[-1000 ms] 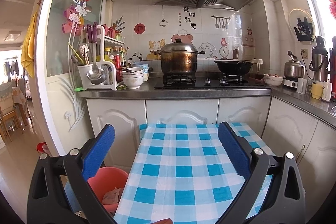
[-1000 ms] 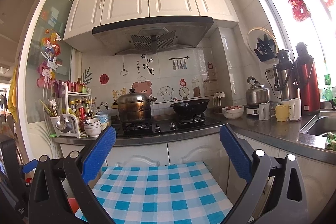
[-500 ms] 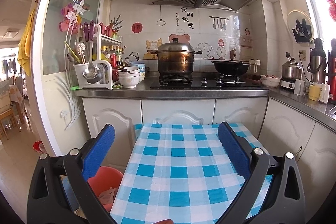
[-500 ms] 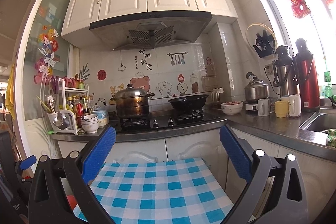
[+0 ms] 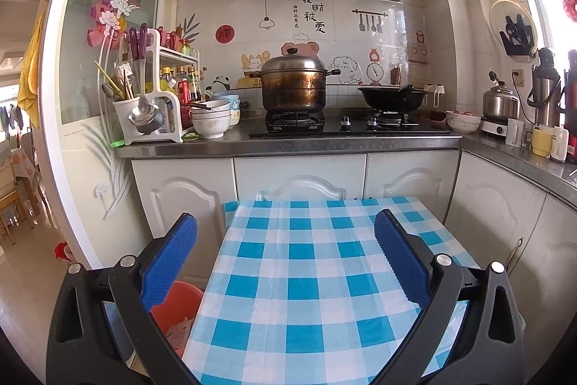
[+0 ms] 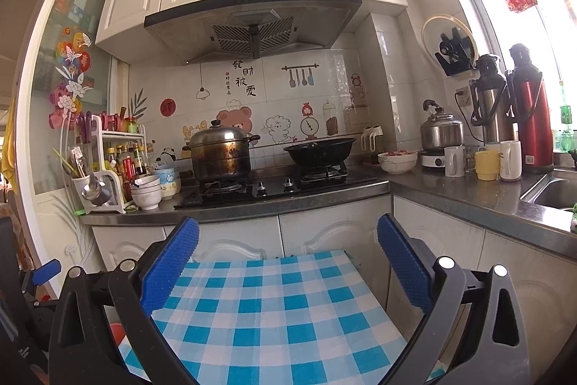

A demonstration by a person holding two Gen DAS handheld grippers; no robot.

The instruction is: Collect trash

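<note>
My left gripper (image 5: 286, 230) is open over a table with a blue-and-white checked cloth (image 5: 306, 280), nothing between its blue pads. Left of the table, low on the floor, stands a red bin (image 5: 180, 298) with crumpled pale trash (image 5: 179, 331) inside, partly hidden by my left finger. My right gripper (image 6: 287, 233) is also open and holds nothing, above the same table (image 6: 274, 309). A sliver of the red bin (image 6: 116, 331) shows behind its left finger. The left gripper's blue tip (image 6: 45, 271) appears at the far left of the right wrist view.
Behind the table runs a grey counter (image 5: 288, 147) with white cabinets, a steel pot (image 5: 293, 85), a black wok (image 5: 391, 96), stacked bowls (image 5: 211, 121) and a utensil rack (image 5: 148, 107). The counter turns along the right with a kettle (image 6: 441, 132), mugs, flasks and a sink (image 6: 551, 193).
In both views the counter and table's far edge have shifted up in the frame, so more of the cloth shows. Both grippers stay open and hold nothing.
</note>
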